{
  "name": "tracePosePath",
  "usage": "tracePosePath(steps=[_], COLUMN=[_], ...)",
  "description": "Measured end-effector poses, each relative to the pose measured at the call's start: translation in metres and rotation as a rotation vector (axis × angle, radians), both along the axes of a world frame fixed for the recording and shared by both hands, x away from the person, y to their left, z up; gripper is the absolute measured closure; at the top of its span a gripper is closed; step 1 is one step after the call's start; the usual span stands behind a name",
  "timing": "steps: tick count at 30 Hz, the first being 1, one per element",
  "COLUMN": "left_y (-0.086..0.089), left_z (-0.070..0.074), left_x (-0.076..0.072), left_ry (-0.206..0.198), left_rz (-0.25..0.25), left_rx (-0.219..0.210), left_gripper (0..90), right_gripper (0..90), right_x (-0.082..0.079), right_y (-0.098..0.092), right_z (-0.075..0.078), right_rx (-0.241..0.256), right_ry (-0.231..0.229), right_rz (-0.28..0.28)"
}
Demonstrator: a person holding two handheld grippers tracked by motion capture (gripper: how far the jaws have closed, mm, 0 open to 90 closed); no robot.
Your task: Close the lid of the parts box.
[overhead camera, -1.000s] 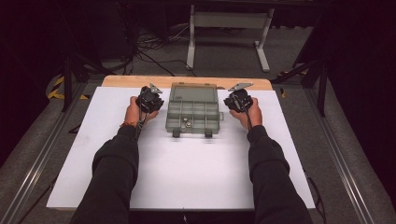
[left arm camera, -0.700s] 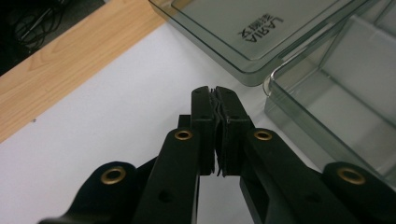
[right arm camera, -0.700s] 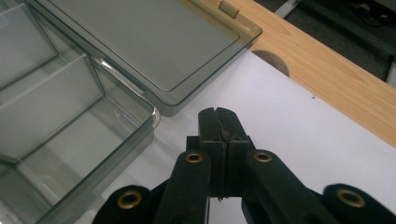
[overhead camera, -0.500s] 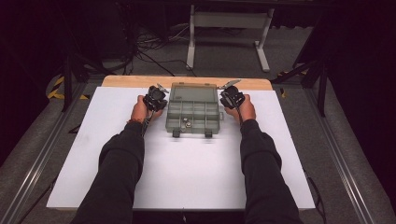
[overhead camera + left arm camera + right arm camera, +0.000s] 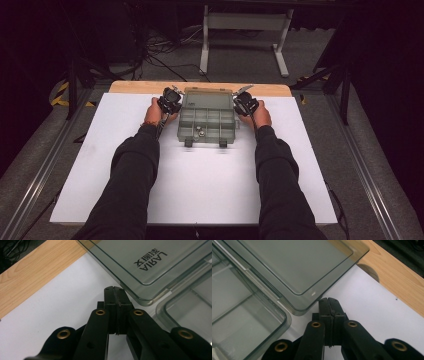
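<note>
Flanking a clear plastic organizer box (image 5: 206, 119), the two grippers sit one at each of its sides toward the far part of the white table top (image 5: 200, 190). The left gripper (image 5: 170, 103) is just beside the box's left edge, and the right gripper (image 5: 245, 105) just beside its right edge; each is held by a hand, with dark sleeves reaching in from the near side. In the left gripper view the left gripper (image 5: 115, 291) has its jaws pressed fully together with nothing between them, the tip close to the rounded corner of the box's opened lid (image 5: 140, 265), which bears dark printed lettering. In the right gripper view the right gripper (image 5: 330, 302) is likewise closed tight on nothing, its tip just short of the lid's other corner (image 5: 299, 272). The box's compartmented tray lies on the near side of the lid, with small items in a middle compartment. A wooden strip (image 5: 145, 86) borders the table's far edge.
</note>
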State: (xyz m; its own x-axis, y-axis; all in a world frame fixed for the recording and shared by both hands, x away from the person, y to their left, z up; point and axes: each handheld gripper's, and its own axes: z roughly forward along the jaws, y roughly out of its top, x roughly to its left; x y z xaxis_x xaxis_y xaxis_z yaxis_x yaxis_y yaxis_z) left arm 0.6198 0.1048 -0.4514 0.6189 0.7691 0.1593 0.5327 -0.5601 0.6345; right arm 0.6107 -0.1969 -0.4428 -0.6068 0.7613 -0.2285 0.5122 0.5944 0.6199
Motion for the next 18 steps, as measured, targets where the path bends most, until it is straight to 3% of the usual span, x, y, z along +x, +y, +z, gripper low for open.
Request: tracePosePath(steps=[6,12,18], left_y=[-0.0013,-0.0028,-0.0053], left_z=[0.0012,0.0010,0.0010], left_x=[0.0031,0.0032,0.0039], left_ry=[0.006,0.001,-0.006], left_rz=[-0.016,-0.019,-0.014], left_rx=[0.017,0.026,0.040], left_gripper=[89.7,89.7,89.7], right_gripper=[90.0,90.0,90.0], right_x=[0.0032,0.0059,0.0072], right_y=[-0.0017,0.0020,0.0015], right_z=[0.0003,0.0012,0.0000], right_rx=[0.014,-0.020,0.002], right_ry=[0.011,0.009,0.003], right_rz=[0.006,0.006,-0.006])
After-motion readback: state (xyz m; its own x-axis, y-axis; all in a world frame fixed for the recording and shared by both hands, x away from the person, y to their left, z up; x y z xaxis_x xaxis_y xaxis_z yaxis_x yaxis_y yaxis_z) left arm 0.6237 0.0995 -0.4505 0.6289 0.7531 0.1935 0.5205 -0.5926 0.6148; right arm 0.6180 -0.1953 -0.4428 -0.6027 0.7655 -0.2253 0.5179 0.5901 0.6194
